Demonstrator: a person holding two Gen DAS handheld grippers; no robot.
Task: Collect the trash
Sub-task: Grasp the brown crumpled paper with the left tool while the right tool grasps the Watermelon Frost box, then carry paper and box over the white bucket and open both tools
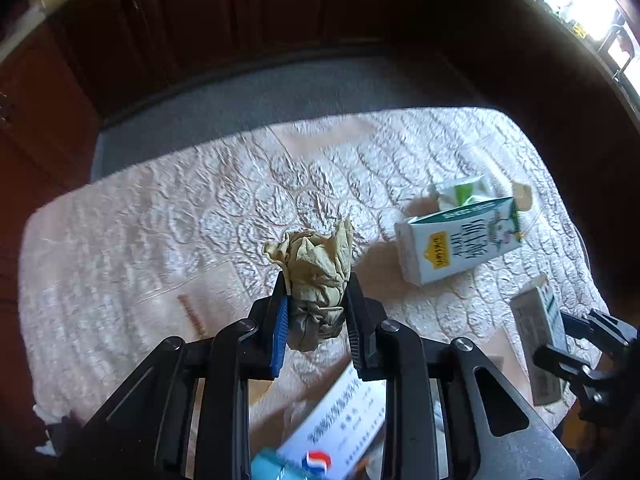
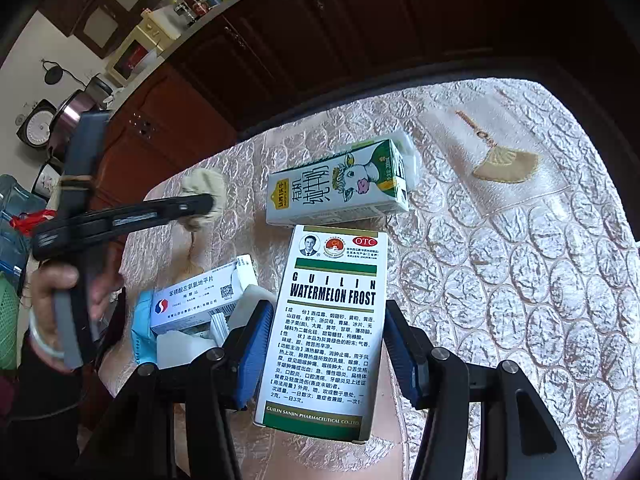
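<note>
My left gripper (image 1: 316,296) is shut on a crumpled beige tissue (image 1: 316,276) and holds it above the quilted table cover. It also shows in the right wrist view (image 2: 200,204) with the tissue (image 2: 206,188). My right gripper (image 2: 326,344) is shut on a white and green Watermelon Frost medicine box (image 2: 330,328), also seen in the left wrist view (image 1: 538,344). A green and white milk carton (image 2: 340,184) lies on its side on the table, also in the left wrist view (image 1: 460,240).
A white and blue medicine box (image 2: 196,300) lies at the near left on a blue face mask (image 2: 142,332) and white paper. The pink quilted cover (image 2: 500,260) spans the table. Dark wood cabinets (image 2: 280,40) stand beyond the far edge.
</note>
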